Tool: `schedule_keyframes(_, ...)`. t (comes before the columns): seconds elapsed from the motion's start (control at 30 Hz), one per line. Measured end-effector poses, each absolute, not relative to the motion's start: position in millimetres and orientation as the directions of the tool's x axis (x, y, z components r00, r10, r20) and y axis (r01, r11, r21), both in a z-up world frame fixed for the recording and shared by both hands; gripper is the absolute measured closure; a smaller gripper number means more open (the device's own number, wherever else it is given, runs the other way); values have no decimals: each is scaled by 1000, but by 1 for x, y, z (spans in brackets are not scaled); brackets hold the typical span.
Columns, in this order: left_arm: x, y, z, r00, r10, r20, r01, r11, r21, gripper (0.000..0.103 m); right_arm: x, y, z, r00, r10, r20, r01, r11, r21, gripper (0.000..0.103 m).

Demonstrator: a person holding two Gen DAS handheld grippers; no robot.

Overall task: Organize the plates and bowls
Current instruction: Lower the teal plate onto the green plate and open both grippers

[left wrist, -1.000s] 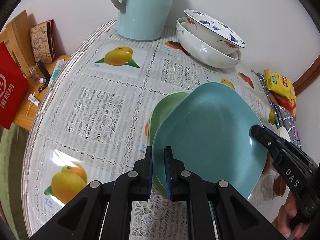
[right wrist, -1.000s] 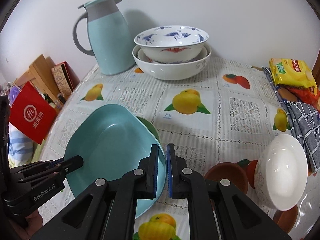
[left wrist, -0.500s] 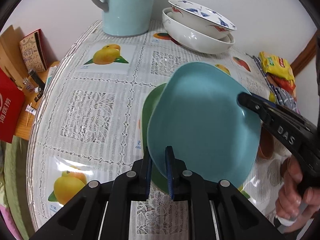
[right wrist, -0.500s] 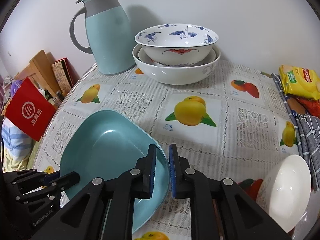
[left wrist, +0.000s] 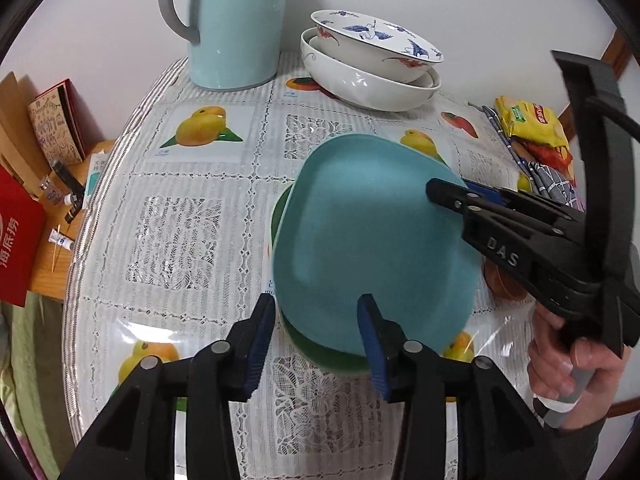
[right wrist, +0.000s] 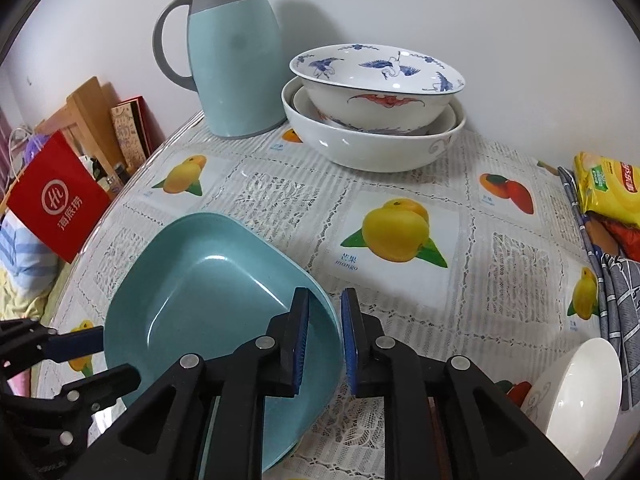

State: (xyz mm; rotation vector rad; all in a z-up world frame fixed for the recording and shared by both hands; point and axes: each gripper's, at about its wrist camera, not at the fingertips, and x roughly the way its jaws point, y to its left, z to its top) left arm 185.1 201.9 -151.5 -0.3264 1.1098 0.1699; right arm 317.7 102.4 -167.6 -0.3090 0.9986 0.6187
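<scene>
now the rounded-square teal plate sits on a green plate mid-table, likely stacked to nest. left gripper spread wide, released. right gripper jaws straddle the teal rim, slightly parted; grasp unclear. nested patterned white bowls behind.

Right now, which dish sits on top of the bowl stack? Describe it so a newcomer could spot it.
Find the tall pale blue jug against the wall at the back of the table. Right beside it stands a wide white bowl with smaller ones nested inside. The top bowl is the one with blue birds inside and a red pattern outside.
</scene>
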Motion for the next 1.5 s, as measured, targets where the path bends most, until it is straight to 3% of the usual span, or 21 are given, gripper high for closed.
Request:
schedule_keyframes(0.13,183,202,-151,439,-18,-898,-298,940,-164,51,315,103,-167,397,341,-852,-612,790,31,83)
schedule_keyframes(0.2,182,203,-153,434,-13,-901,-307,938,-162,51,313,101,-164,400,346,-849,-610,792,35,79)
schedule_keyframes(0.33,181,204,-154,428,-18,-904,-315,934,-168,51,309,91,-152,431,351,-831,-598,801,28,59)
schedule_keyframes(0.6,182,206,-165,450,-23,-893,-355,913,-203,53,302,76,-148,456,327,-827,-572,820,9,58)
schedule_keyframes(0.67,184,207,-168,453,-25,-891,-364,907,-211,69,300,76,-156,451,318,-834,-572,820,4,61)
schedule_keyframes(0.73,185,209,-172,441,-22,-897,-370,906,-204,77,299,78,-165,435,320,-841,-572,820,16,81)
schedule_keyframes(0.77,185,209,-173,440,-15,-898,-368,909,-196,86,299,79,-168,428,324,-844,-572,820,24,87)
schedule_keyframes(0.83,184,209,-173,434,-22,-901,-343,920,-188,90,301,82,-172,425,322,-846,-565,824,30,90)
schedule_keyframes(1.1,178,212,-165,425,-27,-905,-337,923,-186,89,300,90,-169,425,326,-844,-586,810,18,87)
schedule_keyframes(1.23,172,212,-153,446,-14,-895,-343,921,-185,71,289,78,-152,452,340,-824,-578,816,20,78)
schedule_keyframes(1.5,163,189,-126,492,4,-871,-336,923,-186,70,259,36,-108,530,351,-772,-535,845,16,68)
